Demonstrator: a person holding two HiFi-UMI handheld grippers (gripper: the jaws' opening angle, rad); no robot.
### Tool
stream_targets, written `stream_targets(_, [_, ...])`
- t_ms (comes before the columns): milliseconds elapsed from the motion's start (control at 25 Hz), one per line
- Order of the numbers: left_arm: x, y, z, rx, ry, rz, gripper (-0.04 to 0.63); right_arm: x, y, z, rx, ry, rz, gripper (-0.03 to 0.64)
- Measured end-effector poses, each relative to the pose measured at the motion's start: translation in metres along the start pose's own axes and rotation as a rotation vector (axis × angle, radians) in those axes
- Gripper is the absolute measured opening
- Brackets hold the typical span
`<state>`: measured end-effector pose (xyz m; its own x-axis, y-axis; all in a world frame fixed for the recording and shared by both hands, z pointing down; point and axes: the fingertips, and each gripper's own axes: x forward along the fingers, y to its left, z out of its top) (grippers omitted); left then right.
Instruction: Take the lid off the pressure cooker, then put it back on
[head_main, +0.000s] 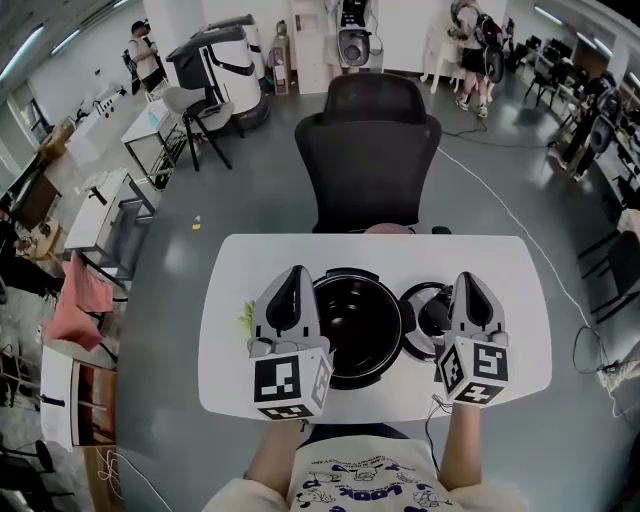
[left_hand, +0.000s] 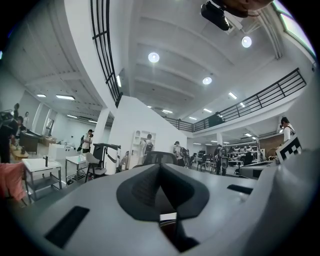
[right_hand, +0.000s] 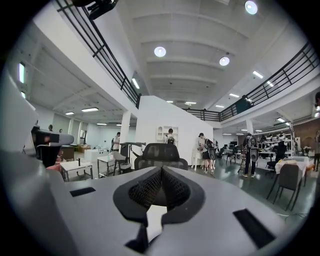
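Pressure cooker (head_main: 360, 322) seen uncovered at centre of white tabletop (head_main: 250, 262); lid (head_main: 430, 315) laid just beside it, to the right. Left gripper (head_main: 297, 272) and right gripper (head_main: 467, 278) held level, jaws closed together, nothing gripped.

The open pressure cooker (head_main: 365, 300) stands at the middle of the white tabletop (head_main: 250, 260), close to its near edge, with the inside dark and bare. The lid (head_main: 432, 315) lies just beside it on the right (flat on the tabletop). The left gripper (head_main: 293, 272) hovers at the pot's left rim and the right gripper (head_main: 468, 278) over the lid's right side, each with jaws together. A black office chair (head_main: 368, 150) faces the far edge.
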<state>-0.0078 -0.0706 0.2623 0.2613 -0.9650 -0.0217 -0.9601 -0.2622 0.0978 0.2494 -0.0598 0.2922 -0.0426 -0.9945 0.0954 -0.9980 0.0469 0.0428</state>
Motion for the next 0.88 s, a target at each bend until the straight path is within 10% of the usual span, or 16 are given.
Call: stream_targets(880, [0.007, 0.054, -0.059, -0.155, 0.151, 0.072, 0.022, 0.03, -0.026, -0.08, -0.08, 0.254, 0.06, 0.128])
